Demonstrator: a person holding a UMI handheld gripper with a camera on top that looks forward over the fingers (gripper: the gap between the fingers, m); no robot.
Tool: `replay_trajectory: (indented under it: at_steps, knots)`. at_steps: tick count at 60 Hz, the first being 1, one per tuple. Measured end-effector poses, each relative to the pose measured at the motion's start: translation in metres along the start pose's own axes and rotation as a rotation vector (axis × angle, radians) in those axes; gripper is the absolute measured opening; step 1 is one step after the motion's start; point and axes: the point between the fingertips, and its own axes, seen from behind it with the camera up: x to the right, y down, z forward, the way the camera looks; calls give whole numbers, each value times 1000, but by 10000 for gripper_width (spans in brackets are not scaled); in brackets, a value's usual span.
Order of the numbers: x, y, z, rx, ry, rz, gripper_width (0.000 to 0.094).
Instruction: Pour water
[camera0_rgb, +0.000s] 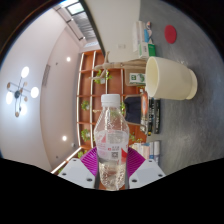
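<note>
Claw (112, 163) clamped on clear plastic water bottle (111, 135), view tilted, cream cylindrical plastic cup (171, 77) beyond, on grey worktop (185, 30)

Clear glossy plastic bottle (111, 135); matt cream plastic bucket (170, 77).

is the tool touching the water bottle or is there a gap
Touching. In the gripper view the tool has the water bottle between its fingers, and both pink pads sit flush against the bottle's sides with no gap visible.
</note>
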Motion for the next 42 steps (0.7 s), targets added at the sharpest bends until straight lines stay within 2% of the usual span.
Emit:
replay_trajectory:
  at_steps: [13, 21, 31, 42]
  knots:
    - [-24, -54, 21, 89, -96, 460, 368]
    - [-17, -80, 24, 150, -112, 656, 367]
    - [-13, -91, 26, 151, -101, 690, 369]
    - [-9, -79, 24, 119, -65, 635, 367]
